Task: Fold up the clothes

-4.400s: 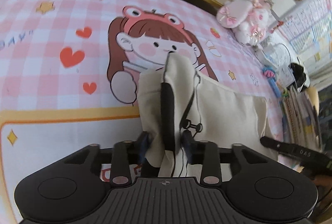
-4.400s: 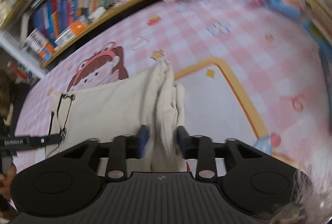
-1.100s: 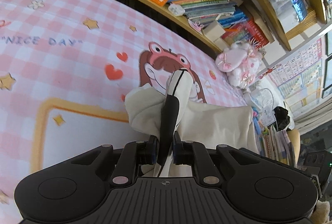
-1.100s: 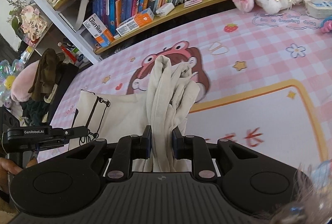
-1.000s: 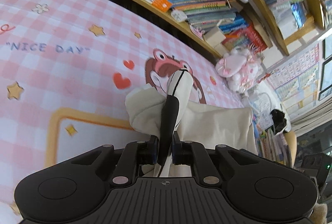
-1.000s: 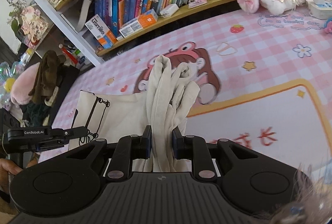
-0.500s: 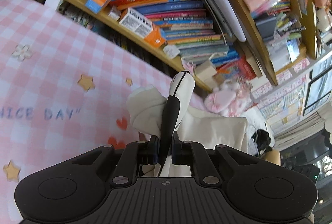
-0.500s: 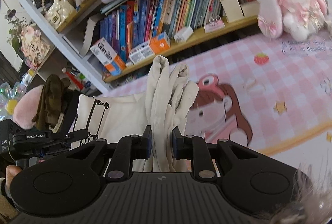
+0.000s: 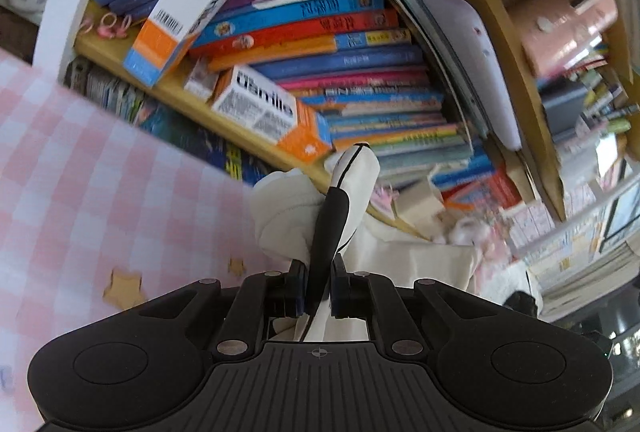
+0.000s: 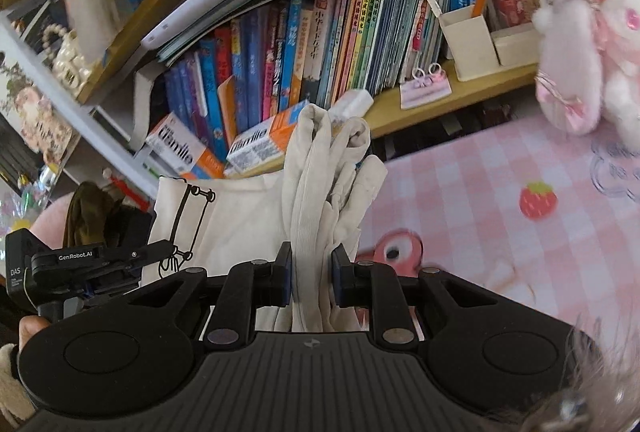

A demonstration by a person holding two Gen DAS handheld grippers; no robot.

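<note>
A cream garment with black line print hangs stretched between my two grippers, lifted off the pink checked mat. My left gripper is shut on a bunched edge of the garment that carries a black stripe. My right gripper is shut on a thick bunch of the garment. In the right wrist view the cloth spreads left toward the left gripper, whose fingers pinch the printed corner.
A wooden bookshelf packed with books and orange-white boxes stands close ahead. A pink plush rabbit and a pen holder sit at the right. The mat lies below.
Both grippers have risen and tilted upward with the garment; the mat has dropped out of most of the view and the bookshelf now fills it. Both grips are unchanged.
</note>
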